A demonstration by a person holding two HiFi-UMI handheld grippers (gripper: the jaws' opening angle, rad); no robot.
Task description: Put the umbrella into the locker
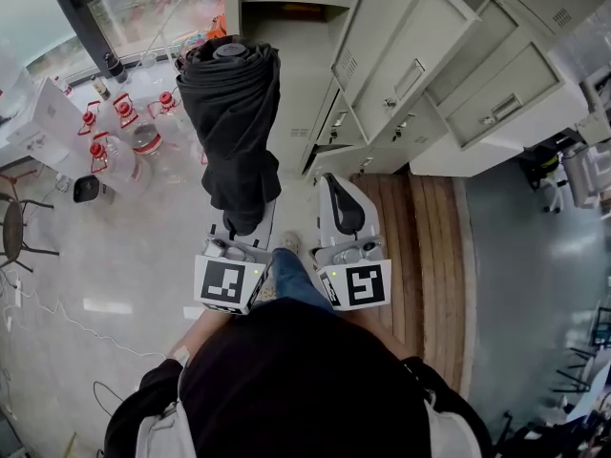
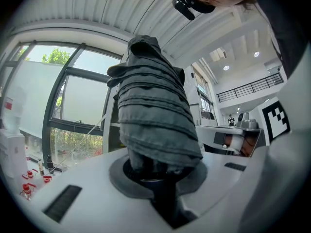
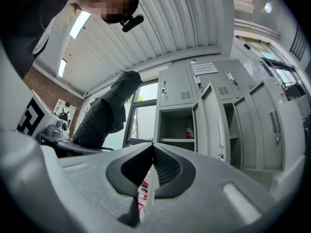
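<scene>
- The umbrella [image 1: 232, 113], folded into a dark roll, runs out past the fingertips of the left gripper [image 2: 163, 178]. Its thin dark stem sits in the gap between them.
- The left fingers [image 2: 87, 178] are clamped on that stem, just below the bunched cloth. The hold looks narrow and low on a long load, so we judge that the far end may swing.
- The right gripper [image 3: 151, 154] sits just beside the left one, to the umbrella's right. Its pads [image 3: 167, 171] are pressed together with nothing between them.
- Beyond the right fingertips stands the locker [image 3: 177, 123], grey, with an open compartment and its door [image 3: 216, 125] swung out to the right.
- A bottle [image 3: 190, 131] with a red top stands at the right of that compartment's shelf.
- From the left fingertips, the locker lies ahead and off to the right, well apart from the umbrella.
- To the left of the left gripper, red-capped bottles [image 1: 105, 132] stand on the floor.
- We judge the step in hand to be the carry towards the locker, with the insertion not yet begun.
- Next, we think, the left fingertips must point at the open compartment and send the umbrella's far end in first. It should pass clear of the door edge and the bottle.
- The right gripper is free to steady the door.
</scene>
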